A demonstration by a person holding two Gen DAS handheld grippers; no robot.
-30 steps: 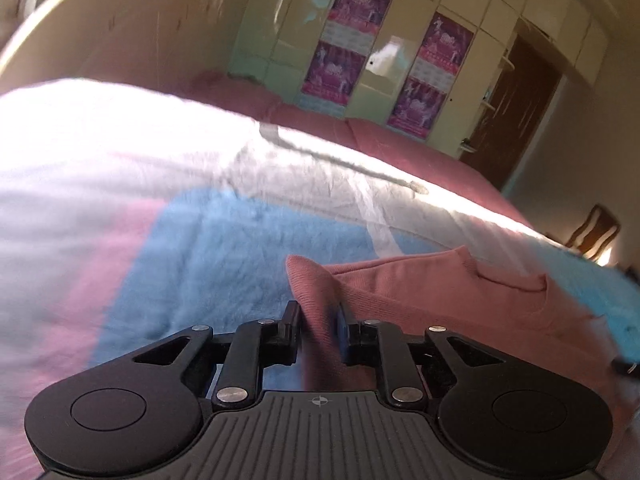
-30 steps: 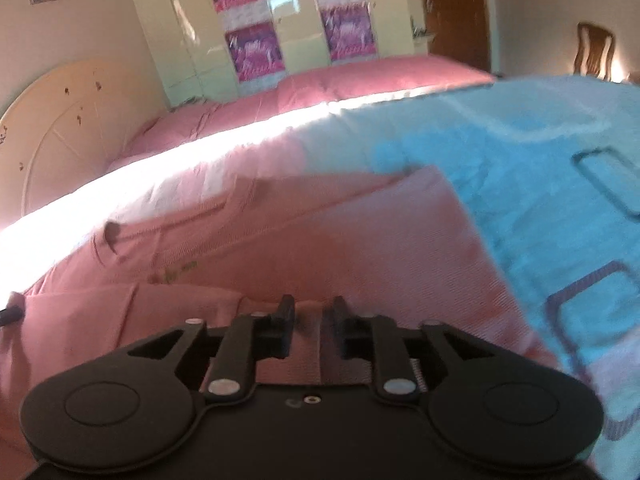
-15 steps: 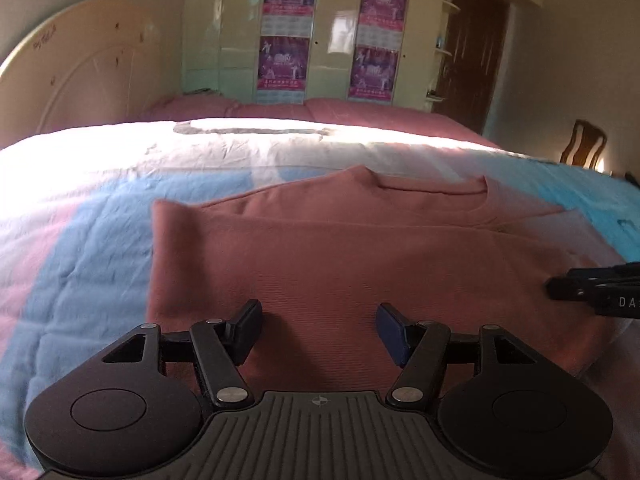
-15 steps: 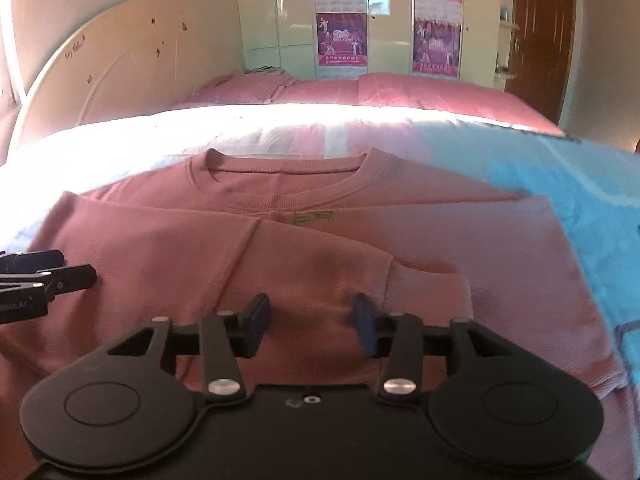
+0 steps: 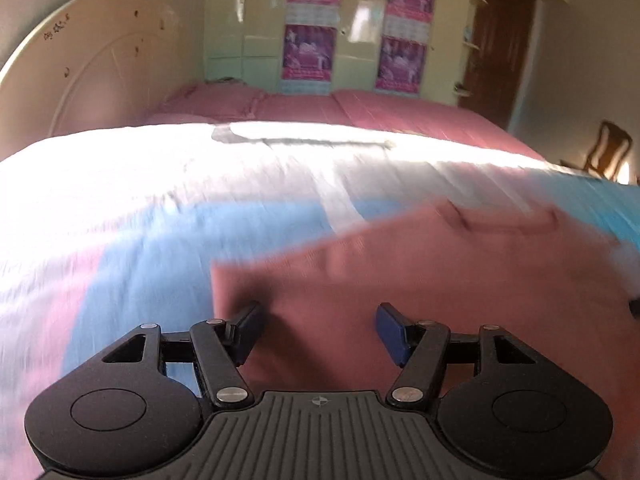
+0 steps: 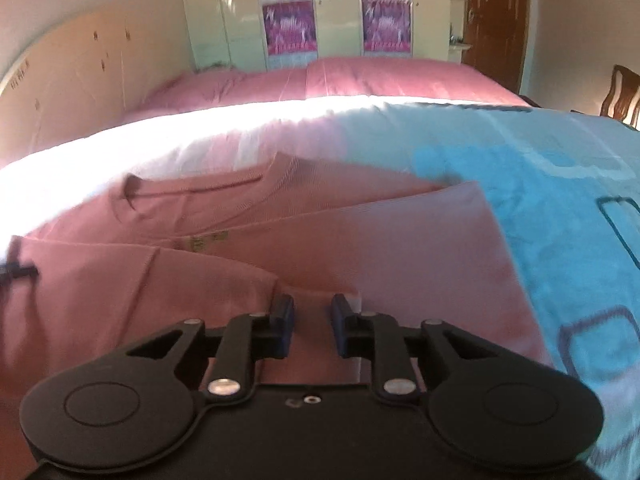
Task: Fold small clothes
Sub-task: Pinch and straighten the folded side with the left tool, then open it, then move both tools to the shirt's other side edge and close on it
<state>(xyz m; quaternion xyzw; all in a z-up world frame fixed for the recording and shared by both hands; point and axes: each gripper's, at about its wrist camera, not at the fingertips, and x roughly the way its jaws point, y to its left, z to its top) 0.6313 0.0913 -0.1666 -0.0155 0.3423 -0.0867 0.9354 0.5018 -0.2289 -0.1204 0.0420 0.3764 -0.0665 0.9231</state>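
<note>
On the pastel pink-and-blue patterned bedspread (image 6: 560, 200), a partly folded dusty-pink knit sweatshirt (image 6: 360, 240) lies flat.

Looks soft, light and floppy, so I'd pinch a doubled edge or corner; ribbed neckline faces away. Left gripper (image 5: 318, 330) is wide open and empty over its left edge; right gripper (image 6: 311, 326) is narrowly parted, gripping nothing.

Home bedroom, bed (image 5: 200, 184), headboard (image 5: 88, 68), wardrobe (image 5: 352, 24)

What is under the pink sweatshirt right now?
The pink sweatshirt lies flat on the bedspread, whose blue and pink print shows around it. Its own folded layers overlap on top. Whatever lies directly beneath the fabric is covered and cannot be seen.
</note>
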